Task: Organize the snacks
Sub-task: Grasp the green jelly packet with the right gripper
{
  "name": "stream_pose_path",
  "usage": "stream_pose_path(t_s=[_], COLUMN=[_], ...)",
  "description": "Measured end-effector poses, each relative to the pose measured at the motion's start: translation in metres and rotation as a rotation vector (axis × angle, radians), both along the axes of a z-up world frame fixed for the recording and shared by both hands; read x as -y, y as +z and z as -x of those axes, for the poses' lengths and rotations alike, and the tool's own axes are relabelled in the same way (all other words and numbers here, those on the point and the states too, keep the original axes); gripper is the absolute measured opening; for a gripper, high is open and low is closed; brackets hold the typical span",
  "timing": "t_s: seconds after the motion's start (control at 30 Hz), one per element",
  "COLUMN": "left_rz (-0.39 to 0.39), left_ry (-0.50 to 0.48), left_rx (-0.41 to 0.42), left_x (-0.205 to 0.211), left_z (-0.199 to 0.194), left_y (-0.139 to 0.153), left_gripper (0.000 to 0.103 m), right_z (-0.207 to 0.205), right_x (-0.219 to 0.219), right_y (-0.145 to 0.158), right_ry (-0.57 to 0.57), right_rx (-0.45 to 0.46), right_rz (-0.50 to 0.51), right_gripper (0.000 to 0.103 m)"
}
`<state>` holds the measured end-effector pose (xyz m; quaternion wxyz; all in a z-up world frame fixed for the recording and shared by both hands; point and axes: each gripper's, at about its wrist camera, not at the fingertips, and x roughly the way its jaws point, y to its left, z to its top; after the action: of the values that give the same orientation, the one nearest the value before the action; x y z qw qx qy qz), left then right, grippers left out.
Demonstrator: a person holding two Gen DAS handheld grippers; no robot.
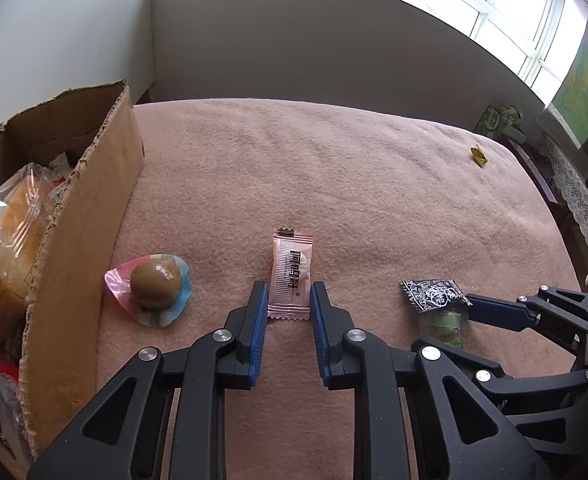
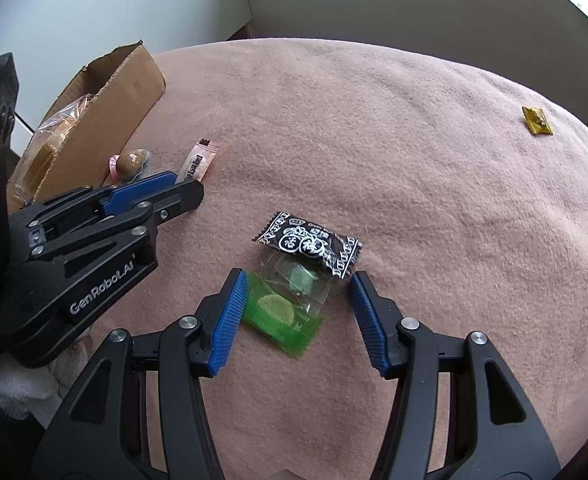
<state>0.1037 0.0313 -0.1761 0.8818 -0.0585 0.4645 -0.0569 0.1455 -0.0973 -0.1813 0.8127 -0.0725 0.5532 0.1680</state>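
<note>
1. Left wrist view shows my left gripper [image 1: 288, 300] low over the pink blanket [image 1: 334, 168], its two blue pads standing on each side of the pink-white candy packet [image 1: 291, 276]. The pads are close to the packet edges, but I cannot tell if they already press it, so I judge the grasp is not finished.
2. I place the jaws along the long sides of this packet because it is narrow there, and I think a small closing will be enough.
3. My right gripper [image 2: 294, 300] is wide open and holds nothing. Between its pads lie the green transparent packet [image 2: 281, 312] and the black packet with white pattern [image 2: 310, 244], which partly overlap.
4. I keep this wide opening because the two wrappers together are broad; possibly both get pinched at once.
5. The cardboard box [image 1: 85, 220] stands at the left, near the chocolate ball in its colourful wrapper [image 1: 153, 284], and already holds bagged snacks, so I judge it is the place for collecting.
6. A small yellow candy [image 2: 537, 121] lies well apart, toward the far right.
7. The bottom of the box is cut off, its contents are hard to identify, and the print on the packets I cannot read.
</note>
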Motion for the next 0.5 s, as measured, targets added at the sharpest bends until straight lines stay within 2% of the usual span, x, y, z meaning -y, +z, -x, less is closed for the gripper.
stream_pose_path(t_s=[0.17,0.3,0.43,0.5], left_rz=[0.024,0.035,0.034,0.035], left_ry=[0.015,0.016,0.010,0.006], left_rx=[0.000,-0.003,-0.002,-0.001], left_x=[-0.011,-0.013,-0.012,-0.013], left_z=[0.008,0.010,0.011,0.011], left_y=[0.001,0.000,0.001,0.001], left_gripper=[0.020,0.020,0.020,0.020], right_z=[-0.001,0.002,-0.002,-0.007], right_x=[-0.017,-0.012,0.010,0.023], right_y=[-0.005,-0.004,-0.003,-0.003], right_ry=[0.062,0.127,0.104,0.076], right_rx=[0.029,0.015,-0.004,-0.021], right_rz=[0.095,0.136,0.151,0.131], right_gripper=[0.054,0.050,0.049,0.044])
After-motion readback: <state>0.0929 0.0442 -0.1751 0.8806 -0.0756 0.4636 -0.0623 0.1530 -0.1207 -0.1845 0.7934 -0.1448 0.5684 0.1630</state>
